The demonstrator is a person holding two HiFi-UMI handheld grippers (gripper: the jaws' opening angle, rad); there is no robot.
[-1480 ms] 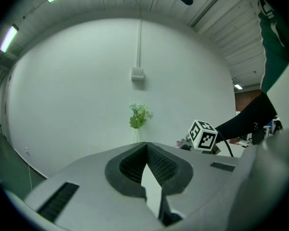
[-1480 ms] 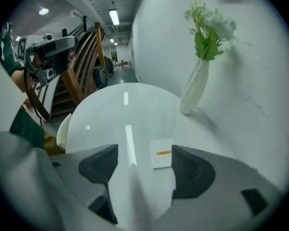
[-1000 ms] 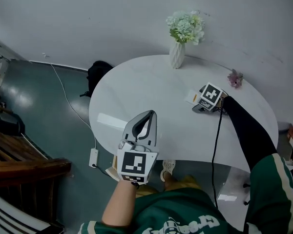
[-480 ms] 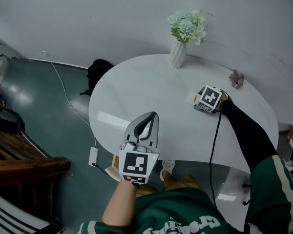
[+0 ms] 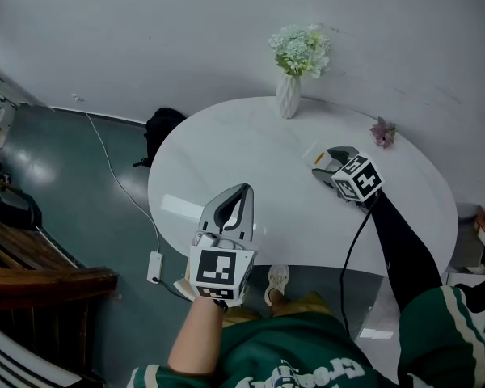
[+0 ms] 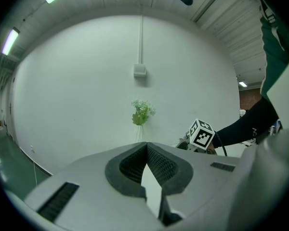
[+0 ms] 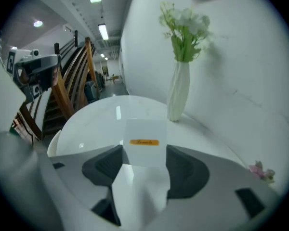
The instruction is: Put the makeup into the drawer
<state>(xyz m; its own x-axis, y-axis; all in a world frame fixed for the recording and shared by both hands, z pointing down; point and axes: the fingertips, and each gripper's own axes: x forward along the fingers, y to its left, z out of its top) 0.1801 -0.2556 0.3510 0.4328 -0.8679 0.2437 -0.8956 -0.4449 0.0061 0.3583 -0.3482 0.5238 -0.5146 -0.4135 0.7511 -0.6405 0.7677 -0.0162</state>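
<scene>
The makeup is a small white box with an orange label (image 7: 144,141). It sits between the pads of my right gripper (image 7: 145,163), which is shut on it and holds it above the round white table (image 5: 226,144). In the head view the box (image 5: 311,153) pokes out of the right gripper (image 5: 317,162) over the table's right half. My left gripper (image 5: 244,191) hovers at the table's near edge. Its tips meet with nothing between them, as the left gripper view (image 6: 147,146) also shows. No drawer is in view.
A white vase with pale flowers (image 5: 288,95) stands at the table's far edge. A small pink flower (image 5: 382,132) lies at the far right. On the floor to the left are a black bag (image 5: 163,120), a white cable with an adapter (image 5: 153,263) and a wooden chair (image 5: 40,273).
My right gripper has risen off the table with the white box and tipped its nose further down. The left gripper has stayed where it was.
</scene>
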